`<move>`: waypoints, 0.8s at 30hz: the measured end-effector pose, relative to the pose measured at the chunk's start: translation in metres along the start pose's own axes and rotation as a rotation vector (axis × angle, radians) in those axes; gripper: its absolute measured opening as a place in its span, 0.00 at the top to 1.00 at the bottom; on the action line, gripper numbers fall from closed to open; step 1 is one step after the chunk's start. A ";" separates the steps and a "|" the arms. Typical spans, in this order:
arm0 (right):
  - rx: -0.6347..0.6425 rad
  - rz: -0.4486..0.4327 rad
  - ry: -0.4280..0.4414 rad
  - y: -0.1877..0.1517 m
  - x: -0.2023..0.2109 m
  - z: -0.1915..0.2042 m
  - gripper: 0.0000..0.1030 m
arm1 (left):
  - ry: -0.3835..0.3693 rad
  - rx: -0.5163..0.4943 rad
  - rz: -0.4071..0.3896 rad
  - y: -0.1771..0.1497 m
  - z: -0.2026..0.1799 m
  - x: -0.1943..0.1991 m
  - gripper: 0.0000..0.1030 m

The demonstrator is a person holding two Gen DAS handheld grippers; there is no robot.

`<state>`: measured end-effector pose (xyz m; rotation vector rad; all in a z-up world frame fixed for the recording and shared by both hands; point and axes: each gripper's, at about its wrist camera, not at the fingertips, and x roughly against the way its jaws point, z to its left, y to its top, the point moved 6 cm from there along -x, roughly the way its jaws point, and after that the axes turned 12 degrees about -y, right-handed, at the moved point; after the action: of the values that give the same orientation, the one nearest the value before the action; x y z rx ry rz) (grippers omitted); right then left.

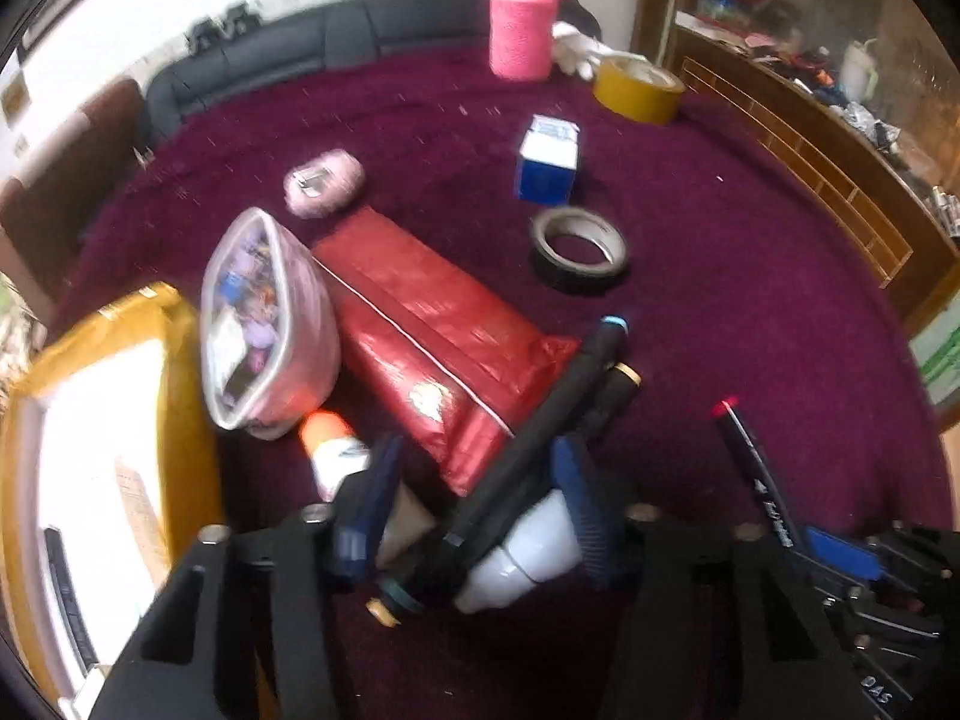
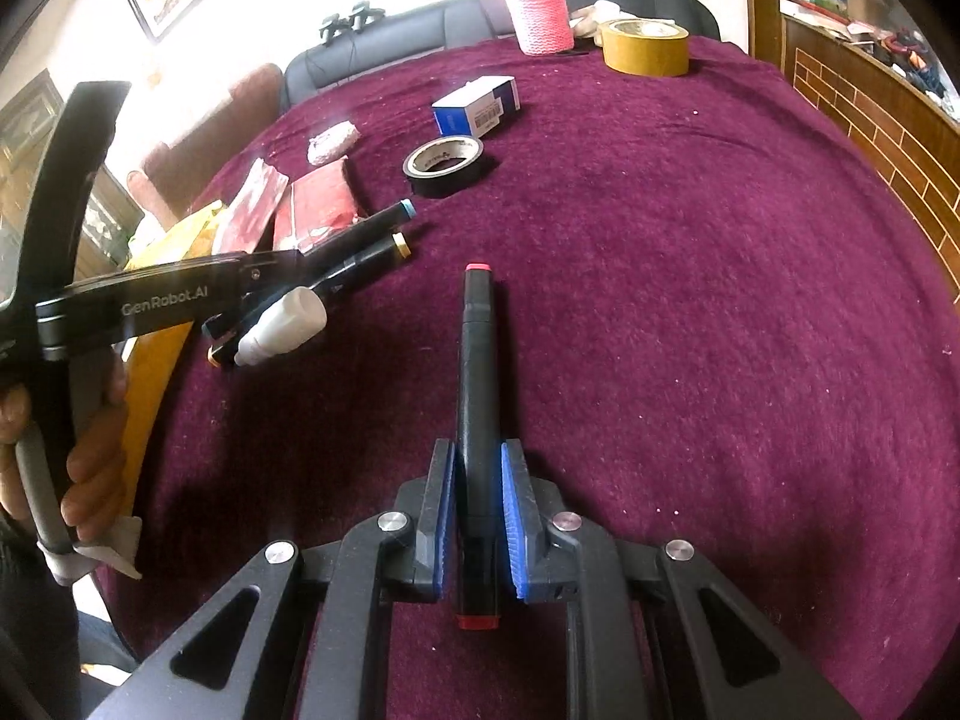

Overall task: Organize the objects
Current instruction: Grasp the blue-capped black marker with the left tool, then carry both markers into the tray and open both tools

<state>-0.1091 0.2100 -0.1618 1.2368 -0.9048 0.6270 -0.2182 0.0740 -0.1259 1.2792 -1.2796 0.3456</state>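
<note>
My left gripper (image 1: 474, 510) is shut on a bundle: two black markers (image 1: 558, 402), one blue-capped and one gold-capped, and a white glue bottle (image 1: 528, 558). The bundle also shows in the right wrist view (image 2: 336, 264), held above the maroon cloth (image 2: 690, 300). My right gripper (image 2: 477, 516) is shut on a black marker with red caps (image 2: 477, 372), pointing forward. That marker shows at the right of the left wrist view (image 1: 756, 468).
A red packet (image 1: 432, 348), a clear pouch of small items (image 1: 264, 324), a yellow envelope (image 1: 108, 420), an orange-capped tube (image 1: 330, 450), black tape (image 1: 579, 249), a blue-white box (image 1: 549, 159), yellow tape (image 1: 639, 90), a pink holder (image 1: 519, 30) and pink yarn (image 1: 324, 180) lie on the cloth.
</note>
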 end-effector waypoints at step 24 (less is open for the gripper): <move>-0.009 -0.007 0.041 -0.001 0.005 0.001 0.86 | -0.182 0.059 0.004 -0.031 -0.028 0.028 0.87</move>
<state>-0.1060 0.2085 -0.1577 1.2141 -0.8677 0.6398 -0.1701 0.0751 -0.1118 1.3832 -1.4343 0.2761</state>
